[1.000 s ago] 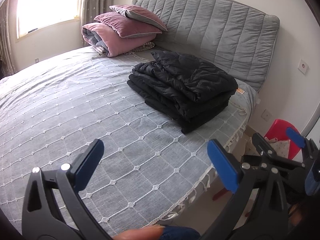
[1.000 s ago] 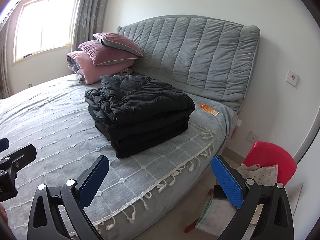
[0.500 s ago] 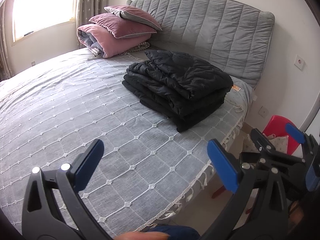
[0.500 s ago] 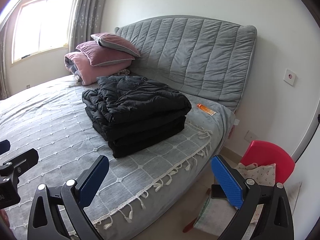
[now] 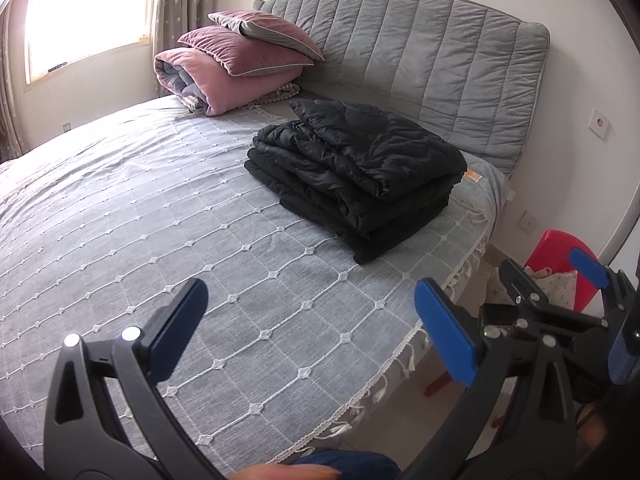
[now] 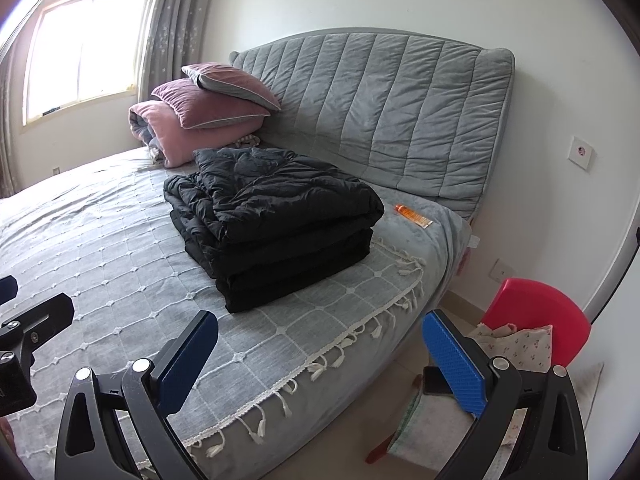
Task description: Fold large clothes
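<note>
Both pairs of fingers, on the left gripper (image 5: 310,332) and the right gripper (image 6: 320,360), gape wide and empty over the bed (image 6: 100,248) edge. Well beyond, the black puffy jacket (image 6: 272,216) lies folded near the headboard (image 6: 380,112); likely light, soft, slippery, best pinched at thick folded edges.

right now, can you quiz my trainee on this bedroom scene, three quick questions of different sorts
1. True or false: the left gripper is shut on the black folded garment.
2. Multiple choice: the orange tube lies A) on the pink pillows, B) on the bed between the garment and the headboard, C) on the red chair.
3. Fill in: the right gripper stands ____.

Key: 1 false; 2 B; 3 open
</note>
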The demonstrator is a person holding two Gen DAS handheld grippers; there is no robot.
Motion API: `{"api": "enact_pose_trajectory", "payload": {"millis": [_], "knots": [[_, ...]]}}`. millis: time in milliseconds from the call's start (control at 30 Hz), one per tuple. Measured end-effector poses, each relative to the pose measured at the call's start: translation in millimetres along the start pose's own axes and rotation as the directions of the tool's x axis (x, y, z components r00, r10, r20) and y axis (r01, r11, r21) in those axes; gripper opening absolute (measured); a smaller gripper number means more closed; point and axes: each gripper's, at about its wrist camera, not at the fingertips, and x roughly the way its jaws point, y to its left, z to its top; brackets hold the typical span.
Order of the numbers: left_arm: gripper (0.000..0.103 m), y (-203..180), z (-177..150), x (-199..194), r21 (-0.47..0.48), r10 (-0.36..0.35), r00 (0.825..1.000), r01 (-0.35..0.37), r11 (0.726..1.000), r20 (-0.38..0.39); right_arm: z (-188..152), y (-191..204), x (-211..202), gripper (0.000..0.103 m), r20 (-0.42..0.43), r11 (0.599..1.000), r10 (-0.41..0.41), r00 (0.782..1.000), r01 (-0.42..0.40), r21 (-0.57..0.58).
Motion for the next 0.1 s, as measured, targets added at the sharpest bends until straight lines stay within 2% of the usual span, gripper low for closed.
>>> {"api": "enact_pose_trajectory", "payload": {"millis": [100], "knots": [[0.103,0.4,-0.4,-0.4,0.003,-0.005,1.0,0.005,1.0,-0.001,0.0,-0.5,1.0,0.103,-0.001,1.0,-0.001,1.0,0.001,0.001]]}}
